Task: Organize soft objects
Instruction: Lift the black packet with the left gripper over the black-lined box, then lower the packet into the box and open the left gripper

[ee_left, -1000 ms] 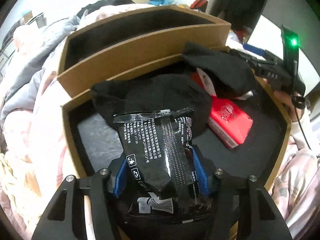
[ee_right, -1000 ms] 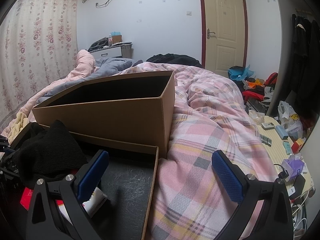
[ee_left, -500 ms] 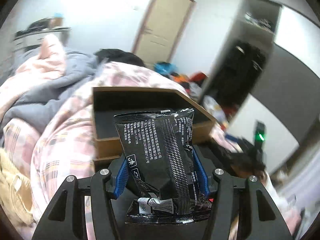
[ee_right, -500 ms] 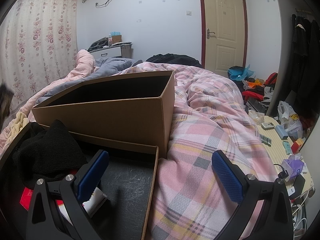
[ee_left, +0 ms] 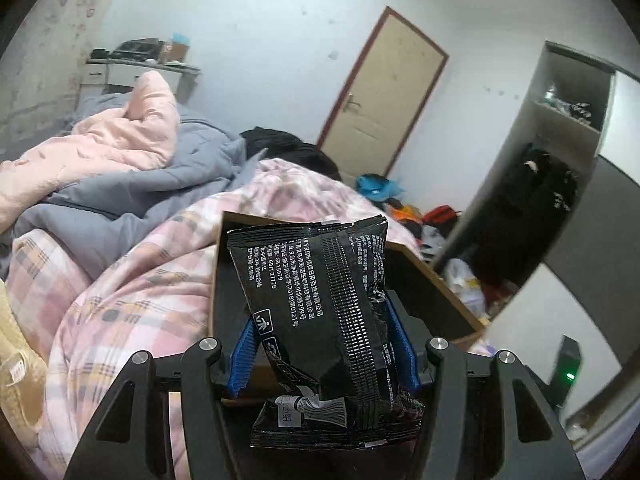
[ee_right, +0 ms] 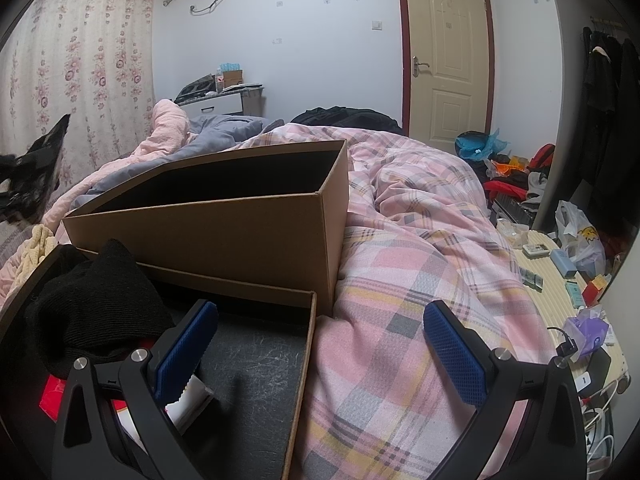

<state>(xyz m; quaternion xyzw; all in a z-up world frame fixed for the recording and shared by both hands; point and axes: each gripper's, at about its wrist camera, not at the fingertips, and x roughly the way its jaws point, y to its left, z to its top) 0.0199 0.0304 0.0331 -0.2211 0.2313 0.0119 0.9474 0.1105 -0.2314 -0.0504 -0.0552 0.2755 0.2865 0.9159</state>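
The left tongs (ee_left: 326,344) clamp a black packet (ee_left: 320,308), held above the far cardboard box (ee_left: 436,292). The right tongs (ee_right: 320,344) gape wide and empty over the near box (ee_right: 298,384) on the bed (ee_right: 404,248), beside black cloth (ee_right: 88,308).

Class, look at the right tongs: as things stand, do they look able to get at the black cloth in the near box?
Probably yes: the right tongs are open and empty, and the black cloth lies uncovered just to their left.
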